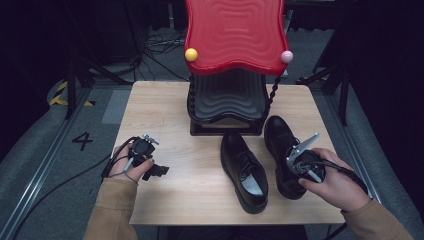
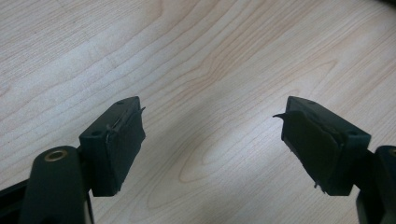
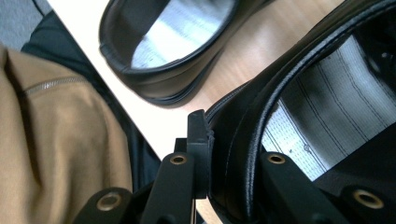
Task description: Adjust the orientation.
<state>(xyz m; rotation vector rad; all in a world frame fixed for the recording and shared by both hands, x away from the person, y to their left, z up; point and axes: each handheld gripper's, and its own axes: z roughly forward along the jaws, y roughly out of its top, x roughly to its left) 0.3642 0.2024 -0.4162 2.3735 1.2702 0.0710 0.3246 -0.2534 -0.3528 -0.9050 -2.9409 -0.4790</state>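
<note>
Currently, your right hand-held gripper [image 1: 299,167] clamped on the heel rim of the right shoe [image 1: 282,150], second shoe [image 1: 245,170] beside it, left hand-held gripper [image 1: 150,167] wide over bare surface [image 1: 175,125].

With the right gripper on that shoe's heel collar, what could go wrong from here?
The right gripper pinches only the collar edge of the right shoe, so the shoe may slip or sag. It lies close beside the left shoe and could knock it. The rack ahead might snag the toe.
</note>
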